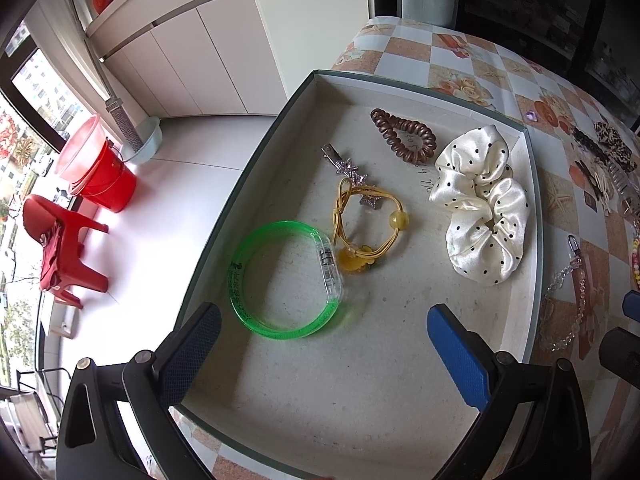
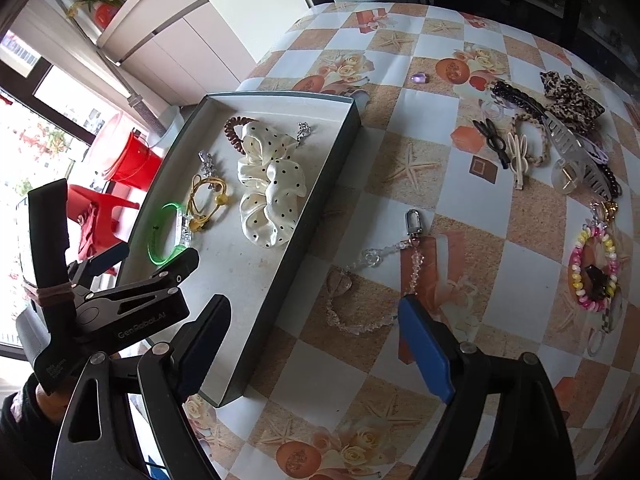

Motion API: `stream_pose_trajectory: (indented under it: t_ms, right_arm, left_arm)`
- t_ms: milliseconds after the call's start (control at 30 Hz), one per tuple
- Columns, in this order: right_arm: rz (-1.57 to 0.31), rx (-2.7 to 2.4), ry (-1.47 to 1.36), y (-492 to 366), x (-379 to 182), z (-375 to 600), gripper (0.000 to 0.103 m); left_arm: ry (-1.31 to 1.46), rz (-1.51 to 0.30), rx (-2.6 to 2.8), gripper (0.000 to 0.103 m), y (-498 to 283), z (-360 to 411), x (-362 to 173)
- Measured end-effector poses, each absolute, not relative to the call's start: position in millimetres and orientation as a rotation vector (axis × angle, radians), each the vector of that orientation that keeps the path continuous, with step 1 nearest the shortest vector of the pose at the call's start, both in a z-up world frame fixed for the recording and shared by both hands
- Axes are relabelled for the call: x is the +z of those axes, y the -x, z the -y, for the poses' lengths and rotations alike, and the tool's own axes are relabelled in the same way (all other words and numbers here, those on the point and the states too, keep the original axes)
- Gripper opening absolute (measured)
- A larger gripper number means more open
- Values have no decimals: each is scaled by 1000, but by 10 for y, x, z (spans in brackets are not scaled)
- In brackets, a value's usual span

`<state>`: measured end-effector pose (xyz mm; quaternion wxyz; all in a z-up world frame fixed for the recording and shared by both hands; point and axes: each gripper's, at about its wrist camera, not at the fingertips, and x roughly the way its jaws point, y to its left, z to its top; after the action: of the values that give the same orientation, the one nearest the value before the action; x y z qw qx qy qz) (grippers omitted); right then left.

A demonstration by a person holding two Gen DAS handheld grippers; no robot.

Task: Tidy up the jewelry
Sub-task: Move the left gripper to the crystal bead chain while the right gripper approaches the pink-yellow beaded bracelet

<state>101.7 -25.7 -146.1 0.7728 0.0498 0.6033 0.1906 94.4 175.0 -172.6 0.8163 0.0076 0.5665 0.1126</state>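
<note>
- Left gripper: jaws wide, nothing between them, above the tray floor.
- Right gripper: jaws wide, nothing gripped; a clear bead chain lies on the tablecloth between the fingers.
- Tray contents: green bangle at 7 o'clock, yellow tie at centre and touching it, star clip under the tie, brown coil at 12 o'clock, dotted scrunchie at 3 o'clock.
- Table, at 2 to 3 o'clock of the tray in the right wrist view: hair clips, leopard scrunchie, pastel bead bracelet.
</note>
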Motion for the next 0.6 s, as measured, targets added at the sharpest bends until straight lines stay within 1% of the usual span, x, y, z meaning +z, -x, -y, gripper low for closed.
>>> stream_pose_trajectory:
  t_ms: [167, 600]
  right_arm:
    - [-1300, 415, -85, -960, -1439, 281, 88]
    - [-1419, 363, -139, -800, -1570, 608, 88]
  left_arm:
    - [-7, -1226, 219, 103, -909, -1726, -1737]
    - [-48, -1270, 127, 103, -850, -1458, -1678]
